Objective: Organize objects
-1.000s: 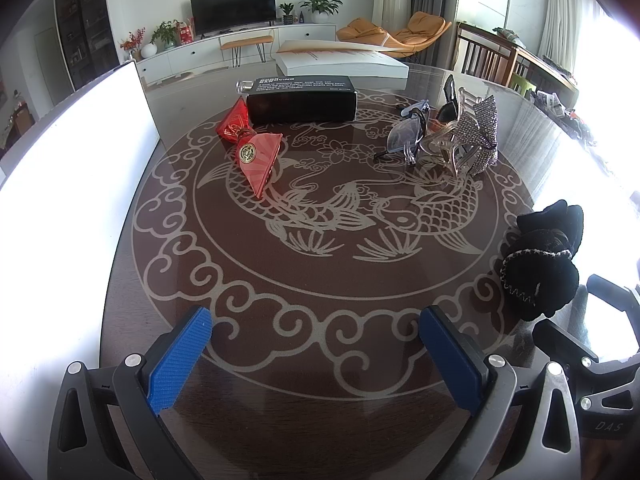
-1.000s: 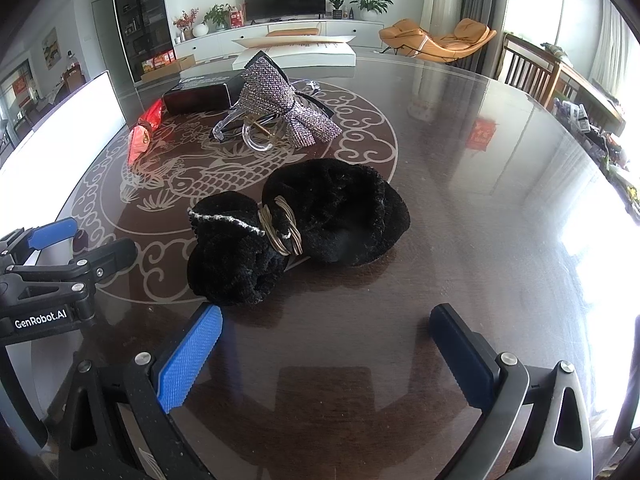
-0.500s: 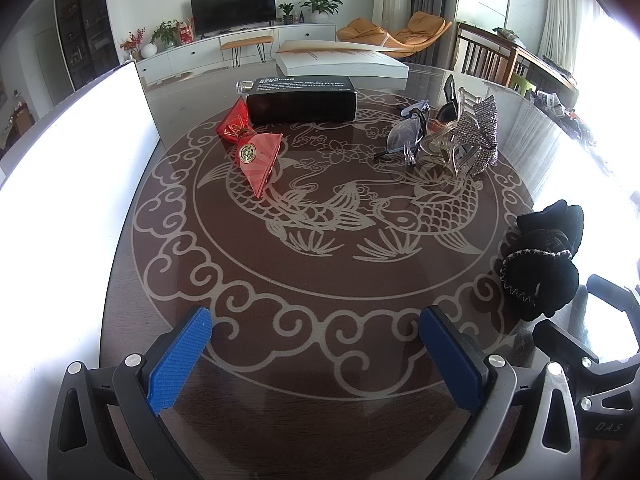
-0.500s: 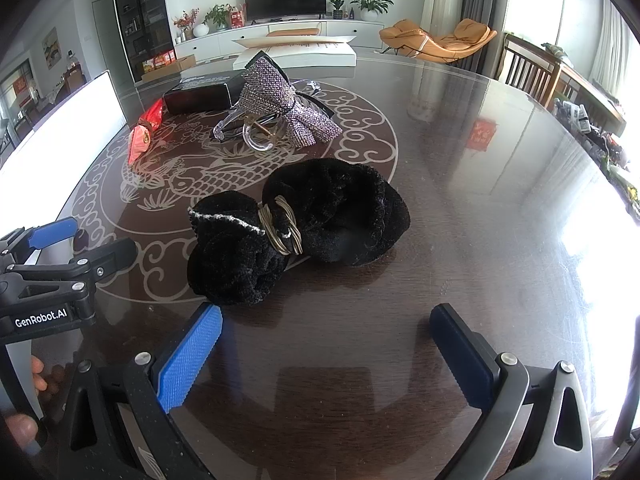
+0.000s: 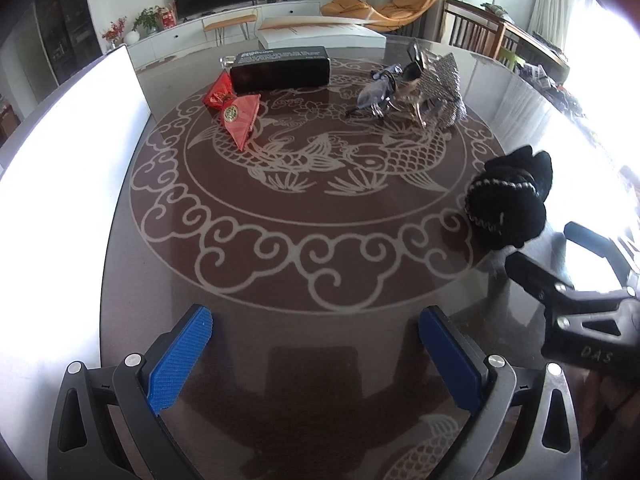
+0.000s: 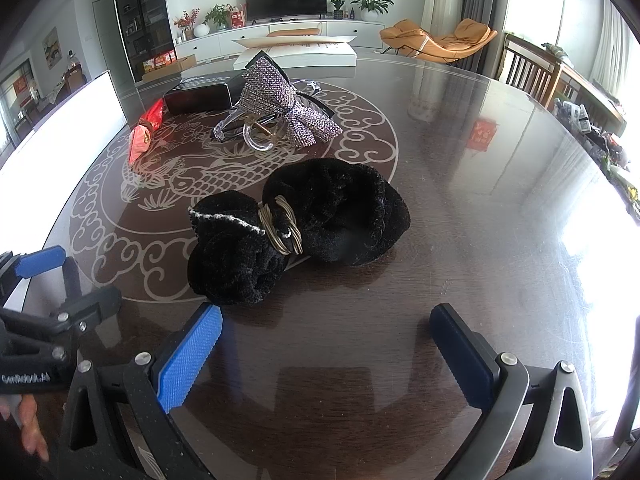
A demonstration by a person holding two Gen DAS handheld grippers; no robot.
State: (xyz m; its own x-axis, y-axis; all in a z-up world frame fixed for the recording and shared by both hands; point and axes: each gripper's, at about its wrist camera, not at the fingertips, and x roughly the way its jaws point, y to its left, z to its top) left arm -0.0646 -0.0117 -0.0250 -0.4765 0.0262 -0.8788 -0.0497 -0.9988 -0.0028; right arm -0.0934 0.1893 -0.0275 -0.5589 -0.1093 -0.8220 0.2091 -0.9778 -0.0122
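The black velvet bow, with its woven gold knot at the waist, lies flat on the dark table, straddling the rim of the pale carp medallion inlaid in the tabletop; it looks like the piece to take first, being nearest. The right gripper hovers just on the near side of the bow, empty, jaws wide apart, its left pad almost at the bow's near lobe. A good grasp would probably close across the narrow waist at the gold knot, since the plush lobes would squash and slip, so the gripper should shift a little left and forward first. Beyond the bow, toward the medallion's far side, sit a rhinestone bow clip on clear claw clips, a black box and red fan-shaped packets. The left gripper rests to the bow's left, over the medallion's near edge, also spread open and holding nothing.
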